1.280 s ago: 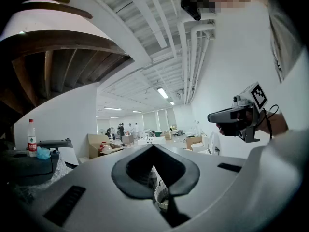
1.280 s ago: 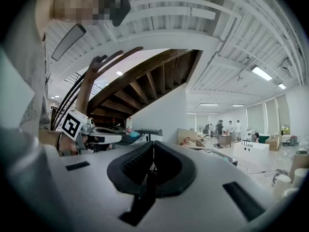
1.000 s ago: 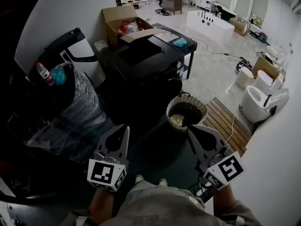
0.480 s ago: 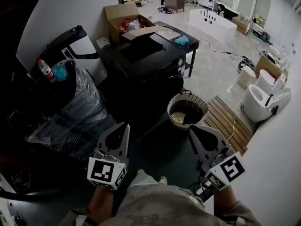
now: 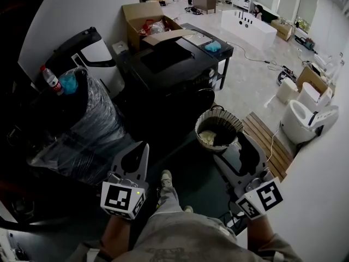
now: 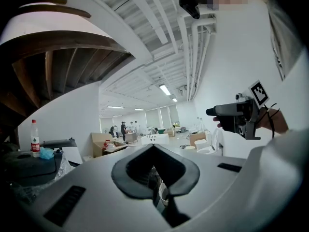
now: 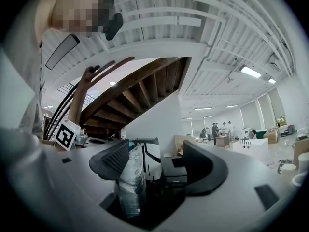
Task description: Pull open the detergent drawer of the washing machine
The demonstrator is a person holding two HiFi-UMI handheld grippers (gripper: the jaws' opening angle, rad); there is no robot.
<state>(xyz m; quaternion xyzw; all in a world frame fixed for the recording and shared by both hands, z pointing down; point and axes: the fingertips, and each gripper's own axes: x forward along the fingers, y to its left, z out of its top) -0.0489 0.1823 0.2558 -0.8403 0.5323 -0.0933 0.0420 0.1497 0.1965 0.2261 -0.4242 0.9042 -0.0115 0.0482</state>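
Observation:
A black washing machine (image 5: 169, 64) stands in the middle of the head view, a round dark door (image 5: 200, 100) on its front. I cannot make out its detergent drawer. Both grippers hang well short of it, over the dark floor. My left gripper (image 5: 142, 150) (image 6: 153, 149) is shut, its jaws closed to one point with nothing in them. The jaws of my right gripper (image 5: 240, 156) (image 7: 157, 166) have just been opening; they now stand open and hold nothing. Far beyond them I see a plastic-wrapped bundle (image 7: 131, 178).
A wicker basket (image 5: 218, 130) sits on the floor ahead of the right gripper, beside a wooden slat platform (image 5: 267, 141). A wrapped bundle (image 5: 92, 119) with a bottle (image 5: 50, 82) stands at left. A cardboard box (image 5: 143, 18) and toilets (image 5: 305, 121) lie farther off. The person's shoe (image 5: 166, 179) is between the grippers.
The right gripper's jaws have gone from shut to wide apart. The person's foot has stepped forward between the grippers. The left gripper has stayed put.

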